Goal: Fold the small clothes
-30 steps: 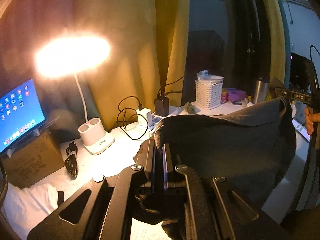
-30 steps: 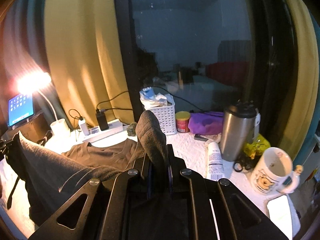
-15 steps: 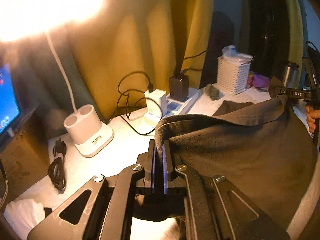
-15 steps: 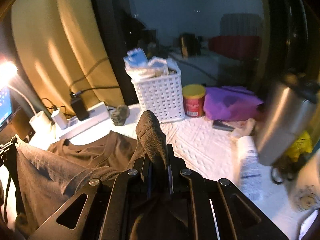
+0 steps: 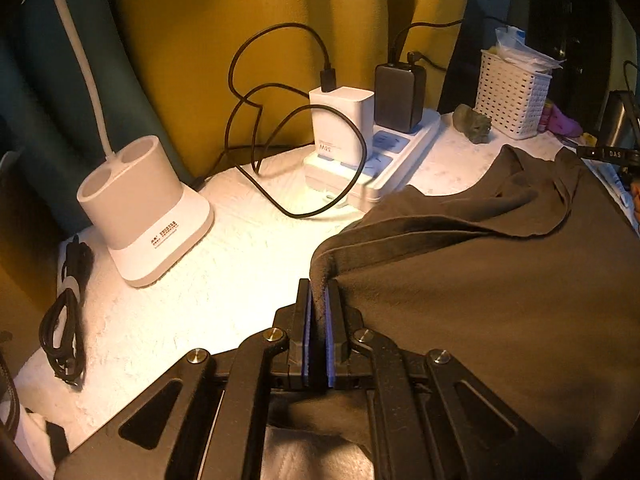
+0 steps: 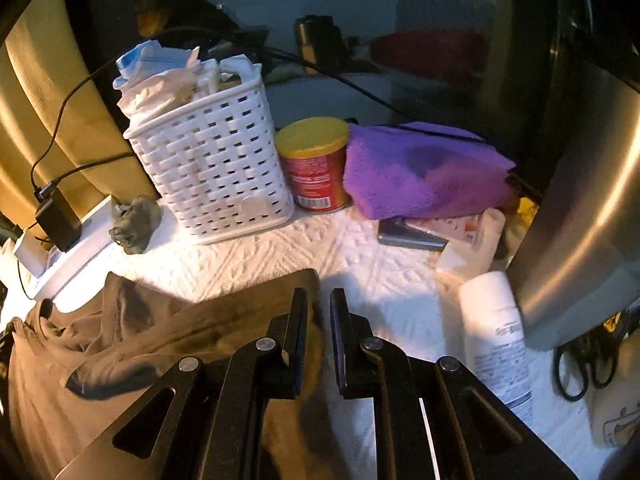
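Laying the brown shirt (image 5: 480,320) down on the white table (image 5: 224,280) looks like the step in hand. Most of the shirt rests on the table, with its neck end far from the cameras. Its near edge is lifted at two corners.

The left gripper (image 5: 319,290) is clenched on one corner, and a thick roll of cloth sticks out between its pads. The right gripper (image 6: 319,308) is at the other corner. Its jaws stand a little apart and brown cloth runs into the gap. That part is blurry, so I cannot tell if it is pinching or has let go.

To do this well, both corners should come down together and level, so the fold line is straight. The lifted edge should meet the neck end with no bumps under it. It is best to let go only when the cloth lies on the table. Watch the power strip (image 5: 400,152) and its black wires just past the shirt, and the bottle (image 6: 500,332) near the right gripper.

The grippers hide the near part of the shirt. I cannot make out the sleeves in the wrinkles. The steel cup (image 6: 580,220) is cut off at the edge, and the right side of the left view is too dark to read.
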Demonstrator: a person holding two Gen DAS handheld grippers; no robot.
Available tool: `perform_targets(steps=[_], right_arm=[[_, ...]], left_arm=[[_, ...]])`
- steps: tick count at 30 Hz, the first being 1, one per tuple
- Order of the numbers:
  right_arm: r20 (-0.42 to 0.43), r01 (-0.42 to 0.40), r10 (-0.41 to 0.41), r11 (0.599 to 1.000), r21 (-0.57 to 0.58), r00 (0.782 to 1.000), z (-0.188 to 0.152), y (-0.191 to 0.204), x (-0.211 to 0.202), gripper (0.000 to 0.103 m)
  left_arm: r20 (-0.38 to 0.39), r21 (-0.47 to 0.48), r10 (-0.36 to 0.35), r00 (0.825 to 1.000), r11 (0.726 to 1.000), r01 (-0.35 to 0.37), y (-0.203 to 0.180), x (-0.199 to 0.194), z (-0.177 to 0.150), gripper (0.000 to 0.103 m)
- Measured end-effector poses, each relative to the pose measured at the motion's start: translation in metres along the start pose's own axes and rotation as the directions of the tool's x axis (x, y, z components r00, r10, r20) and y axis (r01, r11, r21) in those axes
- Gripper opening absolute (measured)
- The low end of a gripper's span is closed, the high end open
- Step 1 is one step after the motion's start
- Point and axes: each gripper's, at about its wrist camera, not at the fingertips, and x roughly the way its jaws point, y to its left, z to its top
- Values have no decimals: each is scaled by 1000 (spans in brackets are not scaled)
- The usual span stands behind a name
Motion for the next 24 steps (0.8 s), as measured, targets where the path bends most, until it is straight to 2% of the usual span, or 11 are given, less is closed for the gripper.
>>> perform_targets(steps=[3, 5, 8, 13, 16, 18, 19, 20, 22, 23, 24], right_arm=[[-40, -46, 45, 999, -22, 998, 1, 0, -1, 12], [-57, -58, 55, 998, -39, 997, 2, 2, -2, 12], [-126, -52, 40, 994, -94, 991, 1, 8, 4, 13], [-160, 21, -55, 978, -207, 986, -5, 21, 15, 15], [-145, 52, -90, 967, -249, 985, -8, 26, 15, 19], [-127, 69, -105, 964, -257, 986, -12, 25, 13, 27], [-111, 83, -115, 963, -258, 987, -15, 24, 12, 36], [-98, 103, -133, 960, -259, 986, -17, 24, 11, 51], [-79, 156, -182, 953, -258, 980, -21, 19, 8, 73], [-80, 159, -184, 954, -252, 980, -23, 14, 5, 75], [-96, 126, -153, 963, -239, 984, -26, 10, 3, 75]], left_arm=[[-6, -49, -47, 999, 998, 46, 13, -14, 3, 10], [-6, -98, -34, 999, 995, 33, 27, -25, 2, 27], [7, -191, -37, 999, 981, 38, 51, -44, -7, 43], [-27, -304, -9, 1000, 953, 1, 76, -48, -29, 46], [-49, -390, -87, 995, 919, 61, 80, -37, -37, 46], [-61, -417, -134, 989, 904, 97, 78, -29, -39, 46], [-76, -423, -146, 986, 900, 100, 75, -24, -39, 46], [-95, -423, -161, 982, 900, 107, 70, -20, -39, 46], [-95, -419, -193, 977, 898, 137, 60, -19, -38, 46], [-99, -416, -202, 974, 898, 144, 56, -19, -37, 46], [-105, -411, -207, 973, 900, 148, 53, -19, -37, 46]])
